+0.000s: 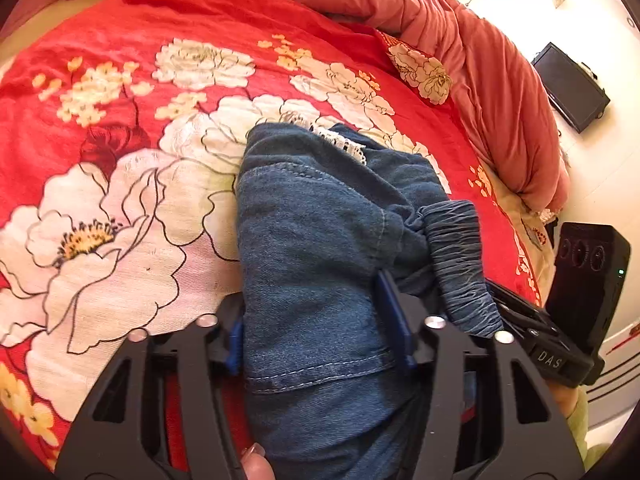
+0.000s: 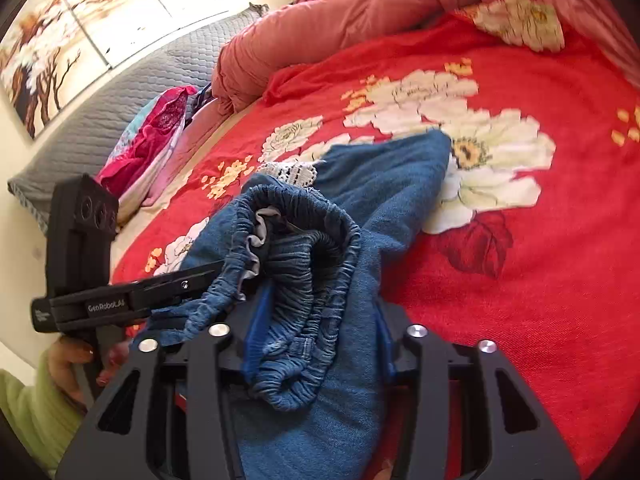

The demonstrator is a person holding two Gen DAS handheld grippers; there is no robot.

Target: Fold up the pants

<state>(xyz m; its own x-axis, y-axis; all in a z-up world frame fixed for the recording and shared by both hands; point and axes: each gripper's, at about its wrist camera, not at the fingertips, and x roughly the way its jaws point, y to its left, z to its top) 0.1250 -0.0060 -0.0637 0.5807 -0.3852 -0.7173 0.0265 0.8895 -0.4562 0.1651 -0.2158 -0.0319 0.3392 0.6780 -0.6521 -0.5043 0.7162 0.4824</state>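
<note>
Blue denim pants (image 1: 320,248) are bunched on a bed, on a red bedspread (image 1: 120,80) w/ big white flowers. White lace trim (image 1: 340,142) is seen at the far end of the heap.

Left gripper (image 1: 320,336): jaws are clenched on the pants, a thick fold of denim w/ a stitched seam being pinched betw. the 2 blue pads. A fingertip is glimpsed at the bottom edge of the left wrist view.

Right gripper (image 2: 318,344): jaws are clamped on the pants too, at the gathered elastic waistband (image 2: 304,264), which is bundled betw. the blue pads. In the right wrist view the left gripper is seen from the side, its black tips closed on the waistband's edge; the handle is held by a hand (image 2: 74,364) in a light green sleeve (image 2: 28,412).

Both grips are close together on the same end of the garment; the rest of the fabric is spread away over the bedspread.

A pink quilt (image 2: 360,12) is piled along the far side of the bed. A grey quilted pillow (image 2: 120,96) and pink/magenta clothing (image 2: 156,136) are seen at the head end, under a tree-print painting (image 2: 60,44). A black box (image 1: 572,84) is seen by the wall in the left wrist view.
</note>
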